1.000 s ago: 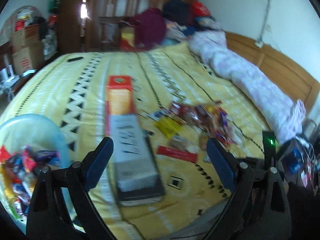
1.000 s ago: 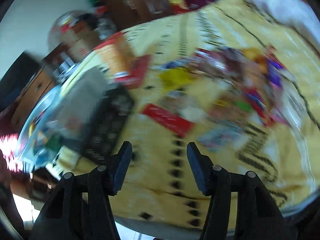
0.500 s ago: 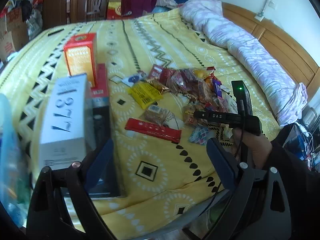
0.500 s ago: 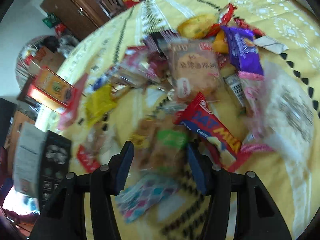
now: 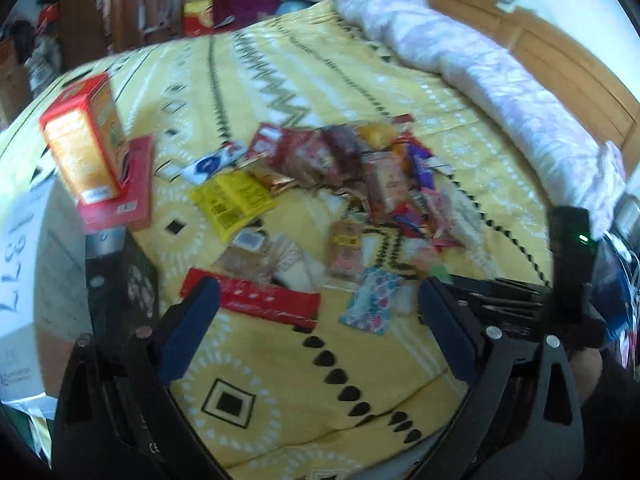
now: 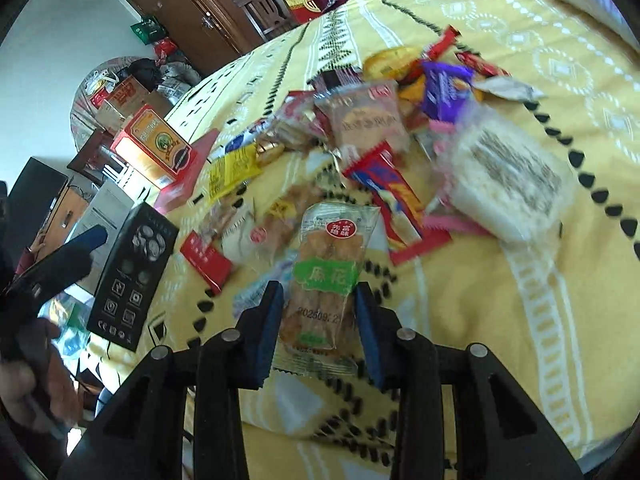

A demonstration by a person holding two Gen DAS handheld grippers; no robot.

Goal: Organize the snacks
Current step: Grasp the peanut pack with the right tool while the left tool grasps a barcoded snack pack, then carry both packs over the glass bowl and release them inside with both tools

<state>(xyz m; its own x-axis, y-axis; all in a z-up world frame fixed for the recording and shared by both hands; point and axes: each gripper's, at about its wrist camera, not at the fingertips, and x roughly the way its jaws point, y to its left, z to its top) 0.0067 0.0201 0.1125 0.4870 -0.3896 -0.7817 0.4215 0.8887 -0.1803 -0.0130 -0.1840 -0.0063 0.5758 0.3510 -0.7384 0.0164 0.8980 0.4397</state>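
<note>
Loose snack packets lie in a pile (image 5: 360,168) (image 6: 400,120) on the yellow patterned bedspread (image 5: 280,360). My right gripper (image 6: 319,288) has its jaws closing on a clear dough-twist packet with a green label (image 6: 324,276), and both pads touch its sides. The packet still rests on the bed. My left gripper (image 5: 318,286) hangs wide open over the bedspread with its jaws opening and nothing between them. A long red bar (image 5: 256,300) lies just beyond its left finger, and a small patterned packet (image 5: 372,304) lies near the right finger.
An orange box (image 5: 84,148) sits on a flat red box at the left. In front of them lie a black box (image 5: 128,280) and a white box (image 5: 20,280). A rolled pale quilt (image 5: 500,80) lines the wooden headboard (image 5: 560,64). A large white packet (image 6: 508,184) lies right of the pile.
Both grippers came down and in toward the snack pile. The right jaws narrowed around the dough-twist packet. The blue bowl of snacks slid out of the left wrist view.
</note>
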